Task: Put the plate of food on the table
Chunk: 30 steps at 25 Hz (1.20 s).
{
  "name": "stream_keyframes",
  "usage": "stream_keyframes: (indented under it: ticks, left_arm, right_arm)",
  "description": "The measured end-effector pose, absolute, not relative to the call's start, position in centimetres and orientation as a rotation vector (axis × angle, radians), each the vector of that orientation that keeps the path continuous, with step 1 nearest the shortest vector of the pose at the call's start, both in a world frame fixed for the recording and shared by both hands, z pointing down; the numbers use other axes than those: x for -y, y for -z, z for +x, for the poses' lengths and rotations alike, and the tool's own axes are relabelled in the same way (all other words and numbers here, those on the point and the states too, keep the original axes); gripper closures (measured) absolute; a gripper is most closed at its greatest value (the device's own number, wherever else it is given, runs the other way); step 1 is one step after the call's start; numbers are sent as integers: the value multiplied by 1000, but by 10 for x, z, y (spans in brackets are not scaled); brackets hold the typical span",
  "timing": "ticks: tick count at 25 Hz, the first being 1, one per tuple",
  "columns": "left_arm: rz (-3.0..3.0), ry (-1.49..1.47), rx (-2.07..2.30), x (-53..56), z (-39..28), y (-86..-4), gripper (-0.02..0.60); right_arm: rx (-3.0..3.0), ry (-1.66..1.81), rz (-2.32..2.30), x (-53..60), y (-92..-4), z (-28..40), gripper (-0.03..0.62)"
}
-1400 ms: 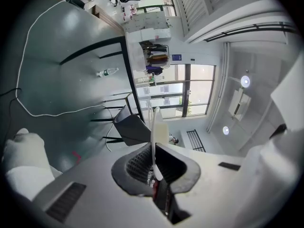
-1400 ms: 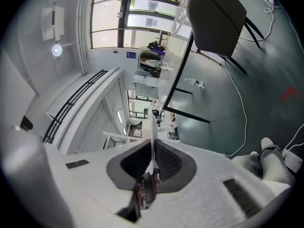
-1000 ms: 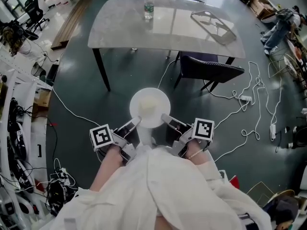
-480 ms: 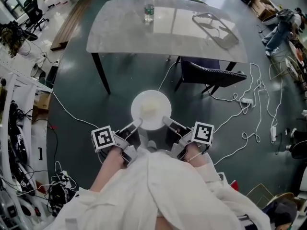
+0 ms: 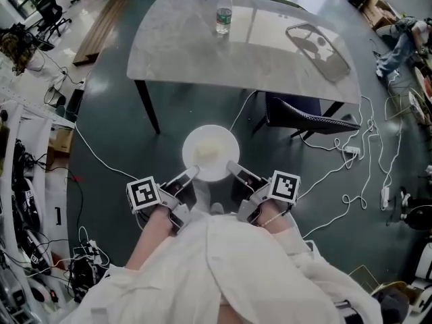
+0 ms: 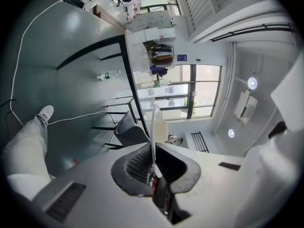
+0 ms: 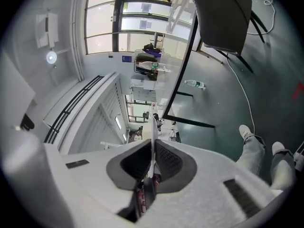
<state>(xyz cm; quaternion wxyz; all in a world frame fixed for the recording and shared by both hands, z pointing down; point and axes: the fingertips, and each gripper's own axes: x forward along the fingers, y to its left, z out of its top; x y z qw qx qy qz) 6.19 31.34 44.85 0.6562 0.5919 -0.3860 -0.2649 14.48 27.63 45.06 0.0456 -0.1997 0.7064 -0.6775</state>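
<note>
Fingers (image 6: 138,167) are clamping the plate (image 5: 210,152) rim: left gripper (image 5: 191,174) & right gripper (image 5: 233,169) are holding it level over the floor, well short of the tabletop (image 5: 182,46). Carrying step, prob. Next is calling for fwd travel, then lowering beside the bottle (image 5: 223,12). Count: 1 tabletop, 1 chair (image 5: 304,110), 1 plate, 1 bottle.
</note>
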Motion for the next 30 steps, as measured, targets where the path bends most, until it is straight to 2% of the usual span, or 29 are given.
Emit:
stream_keyframes:
  ticks: [10, 22, 30]
  left_arm:
    - [1321, 599, 868, -235, -22, -443, 557]
    - [1420, 542, 789, -145, -81, -426, 557]
    - [1443, 525, 765, -125, -99, -426, 557]
  right_arm:
    - [-2109, 2085, -597, -201, -448, 62, 582]
    - [-2089, 1973, -671, -117, -430, 7, 582]
    - [-2055, 1965, -688, -100, -432, -11, 582]
